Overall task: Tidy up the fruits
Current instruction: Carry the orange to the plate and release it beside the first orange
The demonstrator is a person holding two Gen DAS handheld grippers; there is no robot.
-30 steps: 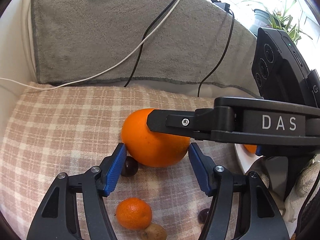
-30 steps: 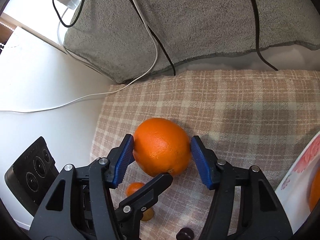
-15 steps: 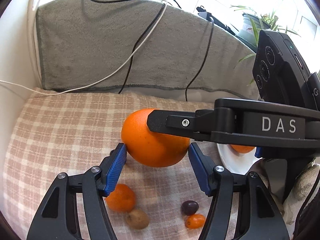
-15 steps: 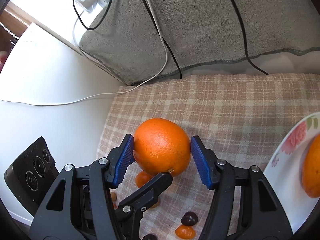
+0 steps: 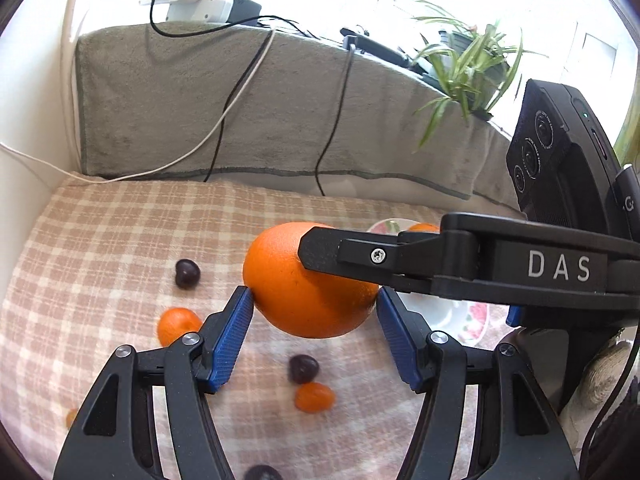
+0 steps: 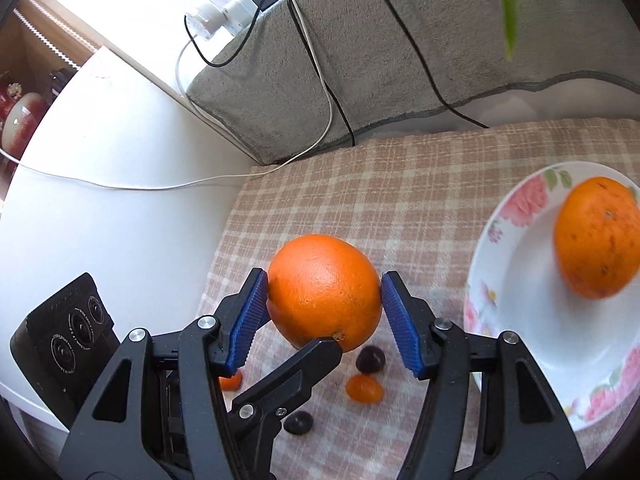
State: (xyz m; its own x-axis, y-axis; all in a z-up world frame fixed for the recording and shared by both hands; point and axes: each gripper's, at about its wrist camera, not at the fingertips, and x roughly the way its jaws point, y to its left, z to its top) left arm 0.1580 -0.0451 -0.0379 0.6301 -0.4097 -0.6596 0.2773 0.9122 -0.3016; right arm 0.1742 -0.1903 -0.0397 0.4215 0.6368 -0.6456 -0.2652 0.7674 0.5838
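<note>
A large orange (image 5: 304, 304) hangs above the checked cloth (image 5: 120, 240), gripped from two sides at once. My left gripper (image 5: 314, 294) is shut on it, both blue pads pressing its sides. A finger of my right gripper (image 5: 360, 256) crosses in front of the fruit. In the right wrist view my right gripper (image 6: 324, 304) is also shut on the orange (image 6: 324, 288), with a left-gripper finger (image 6: 296, 376) under it. A flowered white plate (image 6: 520, 320) at the right holds a second orange (image 6: 596, 236).
On the cloth below lie a mandarin (image 5: 176, 324), two dark round fruits (image 5: 187, 274) (image 5: 304, 368) and a small orange fruit (image 5: 315, 397). A grey towel (image 5: 200, 112) with cables and a power strip (image 6: 224, 12) rises behind. A potted plant (image 5: 468, 64) stands at the back right.
Both grippers have risen with the orange and carried it to the right. The plate with the second orange has come well into view, and more small fruits show below.
</note>
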